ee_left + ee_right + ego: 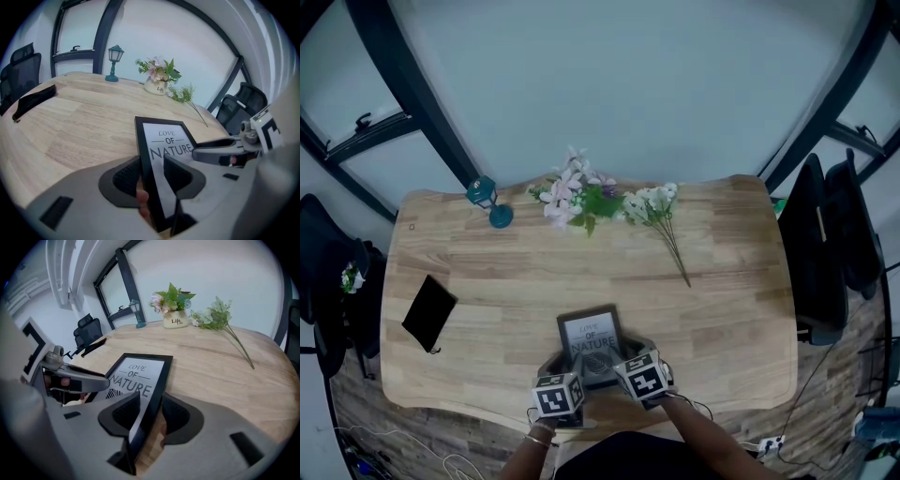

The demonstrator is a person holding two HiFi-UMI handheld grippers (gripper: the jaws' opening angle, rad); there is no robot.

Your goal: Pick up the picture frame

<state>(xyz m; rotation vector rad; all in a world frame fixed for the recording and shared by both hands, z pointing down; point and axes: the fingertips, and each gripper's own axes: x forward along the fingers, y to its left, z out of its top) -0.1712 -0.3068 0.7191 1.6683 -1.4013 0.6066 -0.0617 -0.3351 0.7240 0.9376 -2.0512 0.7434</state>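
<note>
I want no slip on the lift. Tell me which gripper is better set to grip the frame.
Right, slightly. The right edge of the picture frame fills the gap between the pads of the right gripper; the left gripper straddles its left edge with a strip of glass showing beside one pad.

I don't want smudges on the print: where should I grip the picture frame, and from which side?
I'd grip the picture frame by its side rails near the bottom corners, one gripper per rail, coming from the near edge of the table. It sits face up, thin, so only the rails give the jaws an edge. The left gripper and right gripper straddle them.
</note>
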